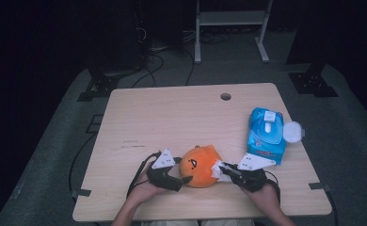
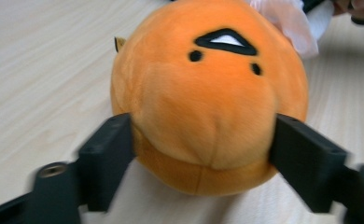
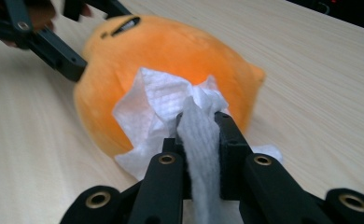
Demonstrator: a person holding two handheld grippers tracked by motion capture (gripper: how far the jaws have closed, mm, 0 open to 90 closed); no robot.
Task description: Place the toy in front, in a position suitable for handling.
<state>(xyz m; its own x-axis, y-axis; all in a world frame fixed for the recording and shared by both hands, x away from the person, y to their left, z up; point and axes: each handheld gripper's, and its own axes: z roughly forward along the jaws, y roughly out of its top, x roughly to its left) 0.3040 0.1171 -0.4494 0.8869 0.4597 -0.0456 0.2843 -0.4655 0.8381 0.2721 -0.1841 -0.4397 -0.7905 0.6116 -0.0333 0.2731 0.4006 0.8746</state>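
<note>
Two grippers flank the round orange plush toy (image 1: 199, 165) on the tabletop (image 1: 172, 117). Left gripper (image 2: 203, 144) clamps its sides; right gripper (image 3: 203, 135) pinches a crumpled white wipe (image 3: 161, 107) against it. Its blue wipes pack (image 1: 265, 134) carries unreadable print.

The plush toy (image 1: 200, 165) sits on the table (image 1: 172, 117) near its front edge, left gripper (image 1: 185, 179) at its left side, right gripper (image 1: 223, 168) at its right pressing a wipe (image 1: 217, 170) against it, wipes pack (image 1: 265, 135) behind and right.
</note>
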